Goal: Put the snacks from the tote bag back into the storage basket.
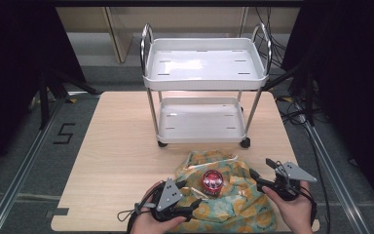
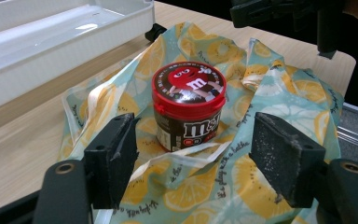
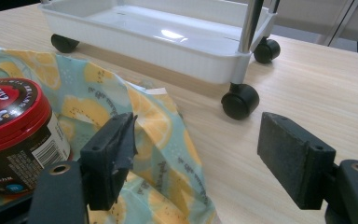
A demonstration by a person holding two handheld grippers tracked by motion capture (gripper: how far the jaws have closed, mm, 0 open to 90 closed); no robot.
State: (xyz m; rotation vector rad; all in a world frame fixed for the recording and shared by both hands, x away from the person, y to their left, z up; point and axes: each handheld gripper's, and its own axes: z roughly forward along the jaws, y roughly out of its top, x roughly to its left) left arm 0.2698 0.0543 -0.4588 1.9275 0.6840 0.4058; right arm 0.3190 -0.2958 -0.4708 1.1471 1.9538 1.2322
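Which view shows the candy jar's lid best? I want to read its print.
The left gripper view: the jar stands whole, lid facing the camera. The high view shows it small on the cloth; the right gripper view crops it.

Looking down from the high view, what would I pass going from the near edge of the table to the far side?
Left tool → red-lidded candy jar on the lemon-print cloth → white two-shelf cart.
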